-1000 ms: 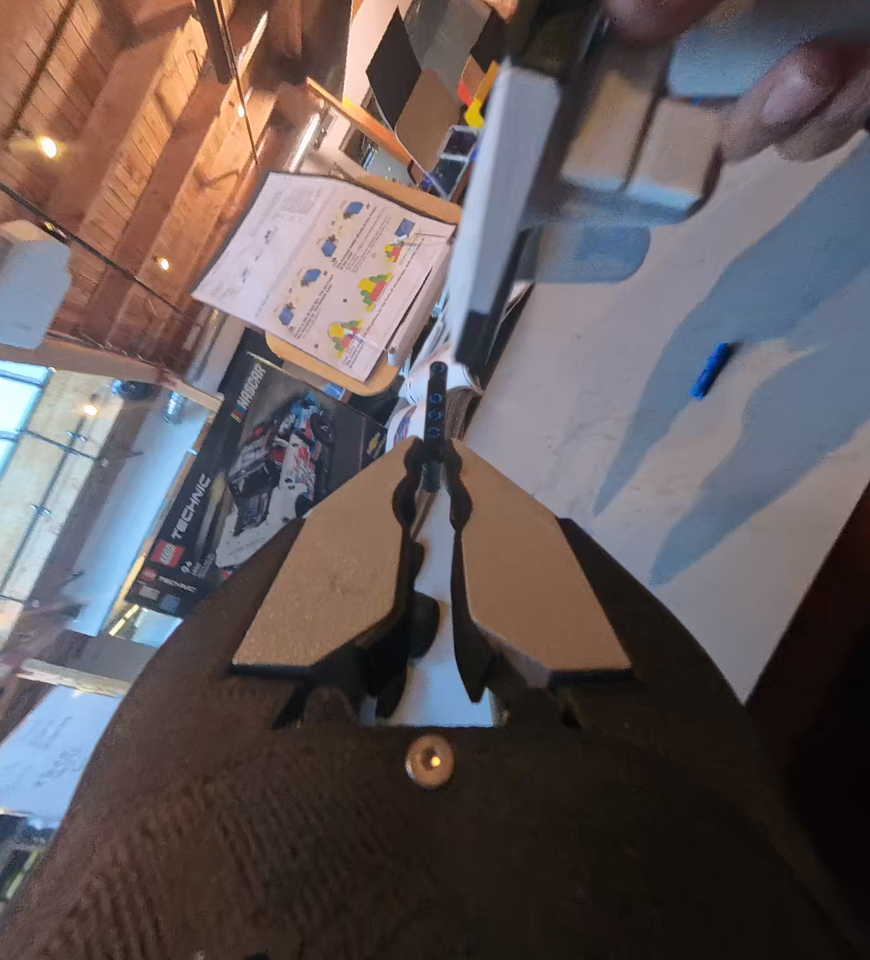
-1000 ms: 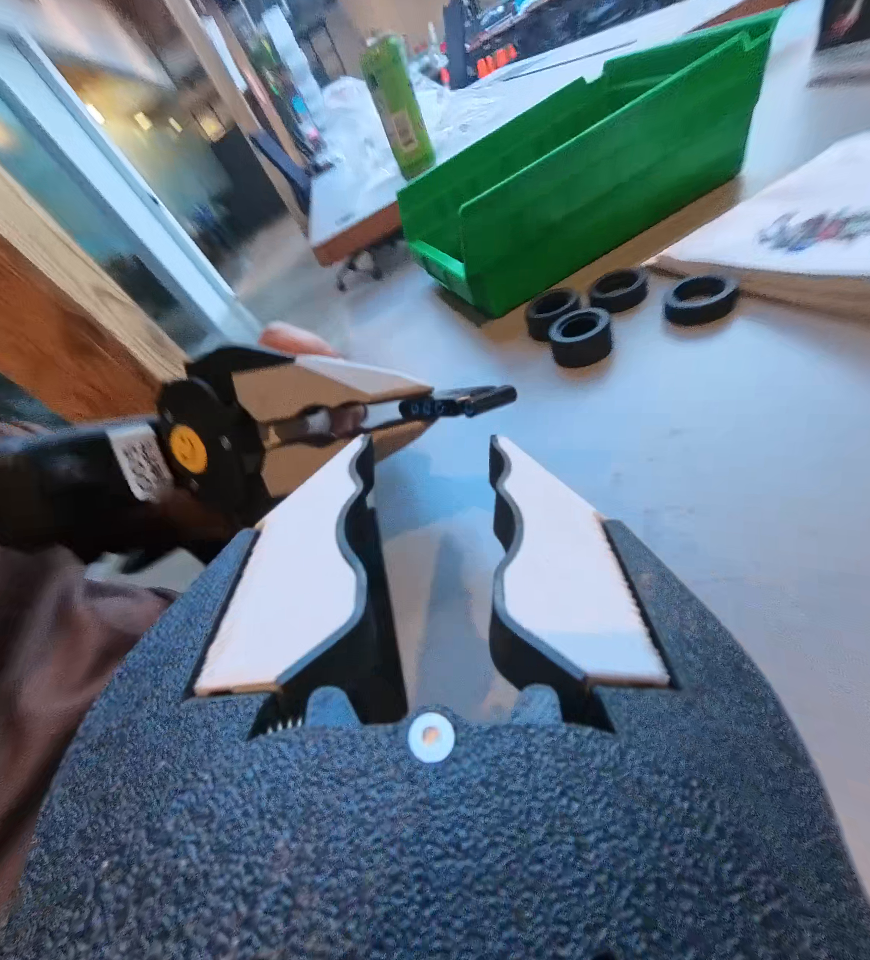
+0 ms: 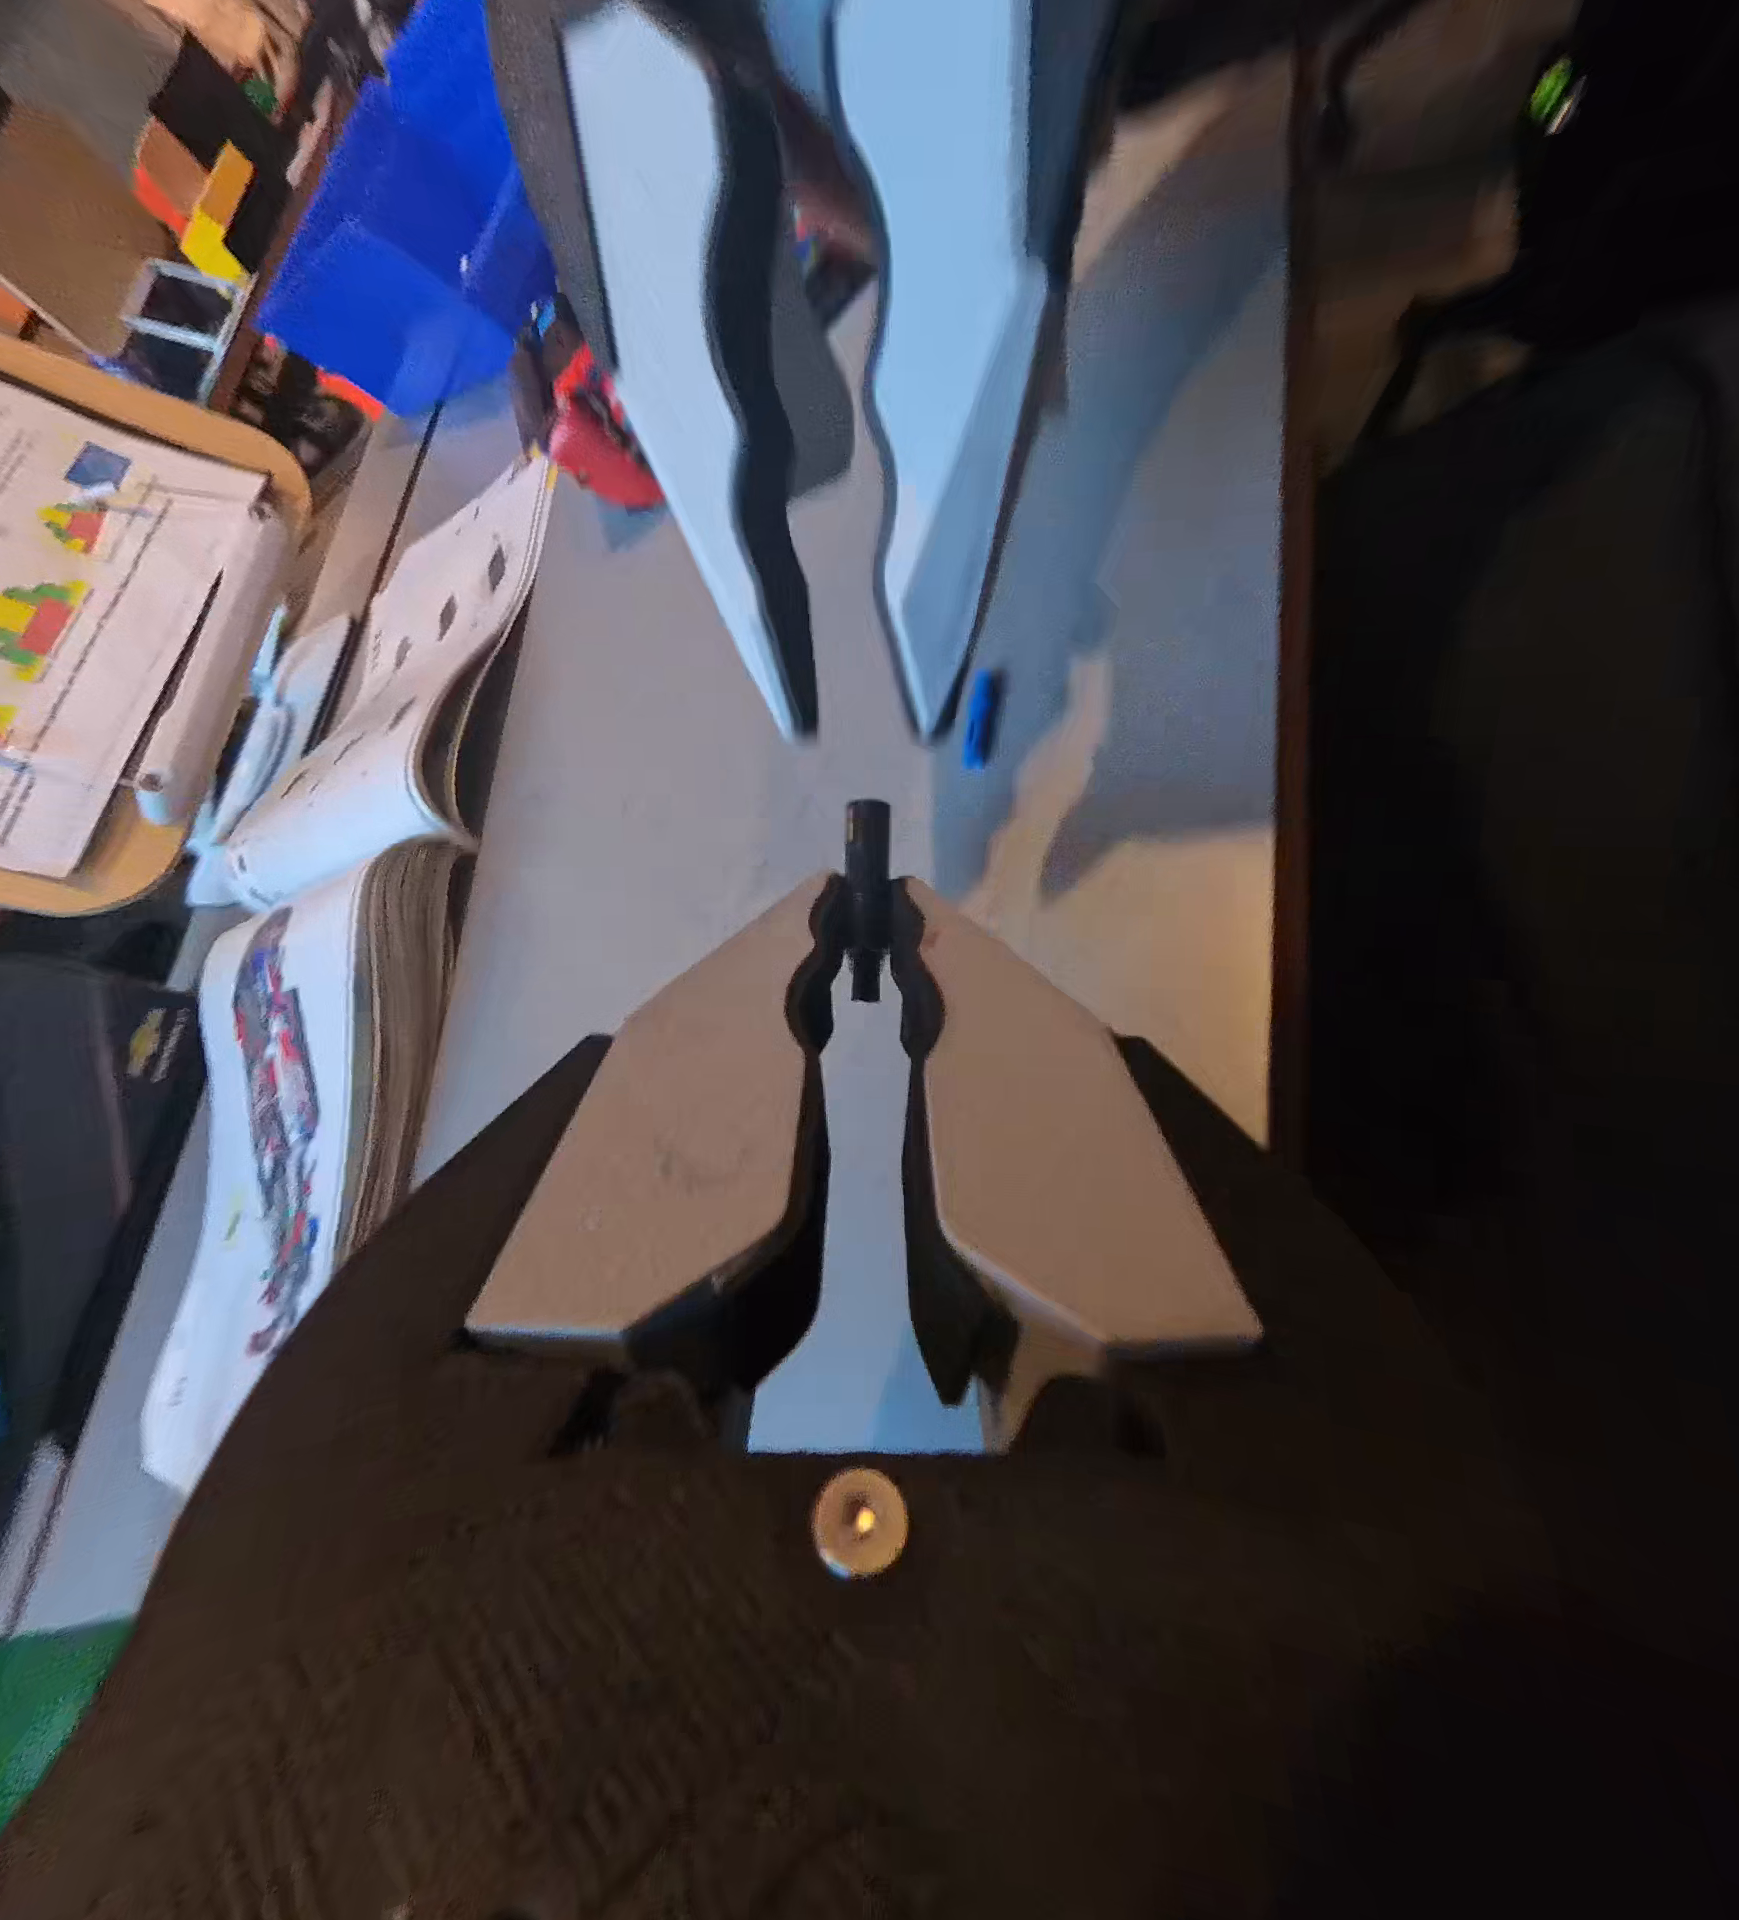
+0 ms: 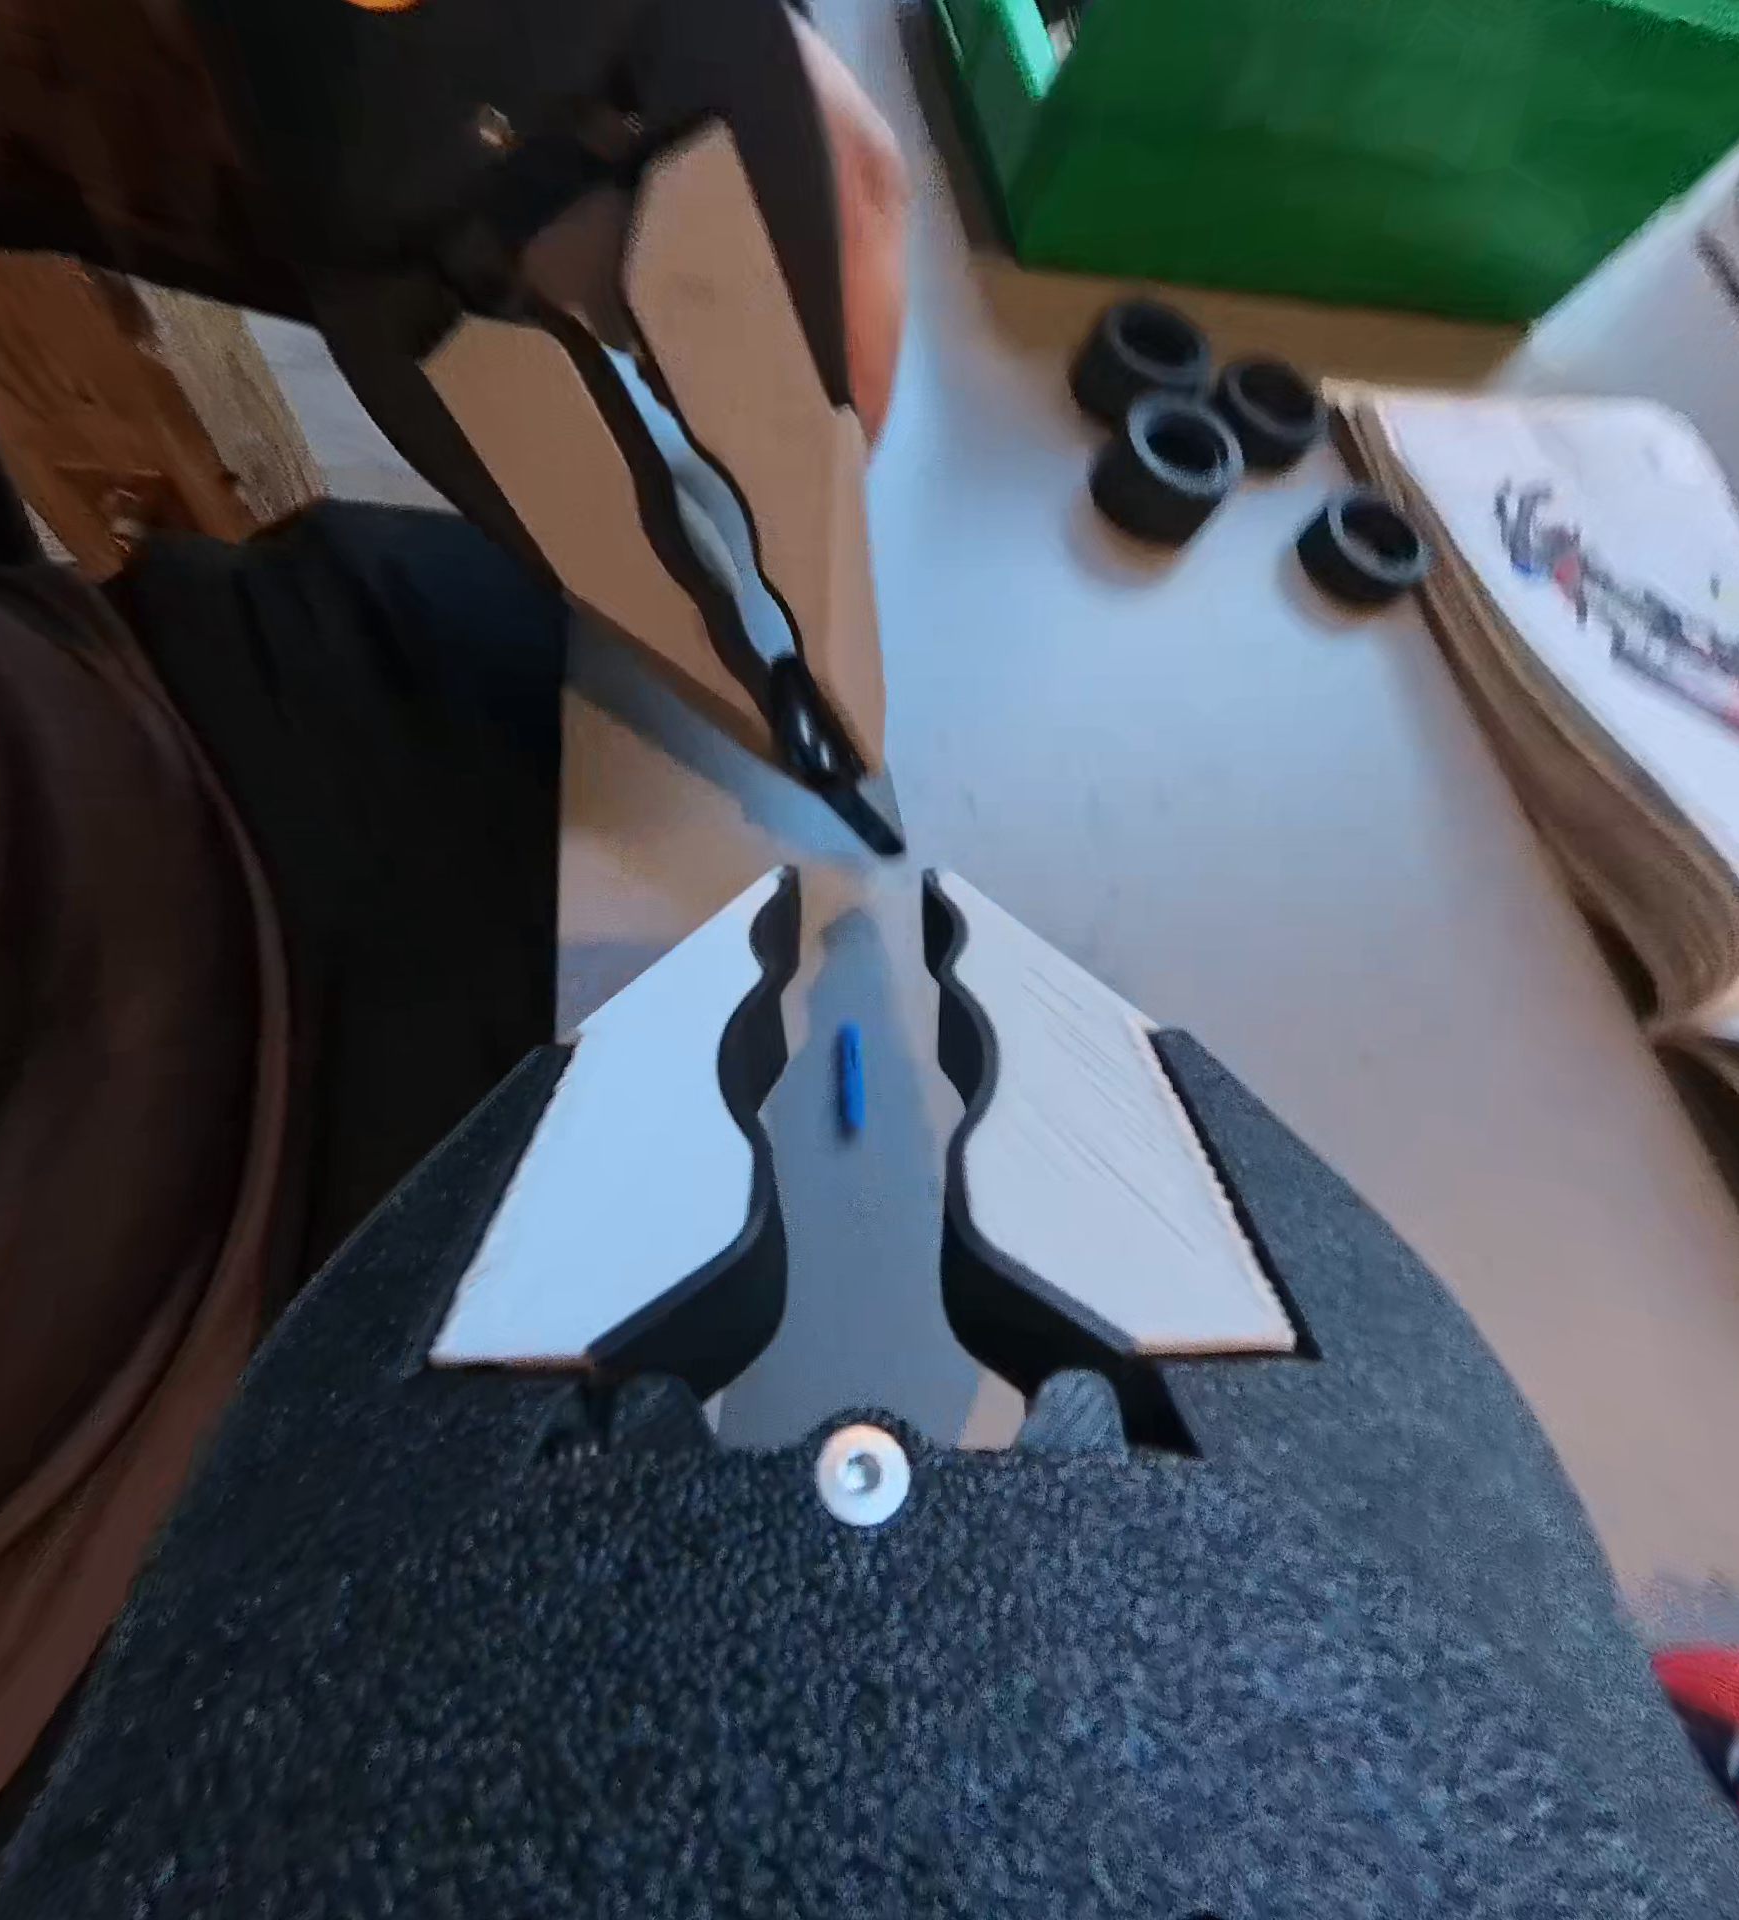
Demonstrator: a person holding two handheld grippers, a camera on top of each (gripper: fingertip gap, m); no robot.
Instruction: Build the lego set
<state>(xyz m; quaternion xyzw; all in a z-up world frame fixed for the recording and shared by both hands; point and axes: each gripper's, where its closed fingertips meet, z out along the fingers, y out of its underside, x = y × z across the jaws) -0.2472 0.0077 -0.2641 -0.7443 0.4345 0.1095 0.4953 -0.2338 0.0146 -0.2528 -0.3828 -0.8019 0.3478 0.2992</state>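
Left gripper (image 3: 865, 894) jaws clenched on thin black lego piece (image 3: 866, 862), tip facing right gripper (image 4: 860, 883). Right jaws released, empty, above blue pin (image 4: 849, 1075) on counter (image 4: 1208, 831). Risk: right tips knock black piece, it slips from narrow grasp.
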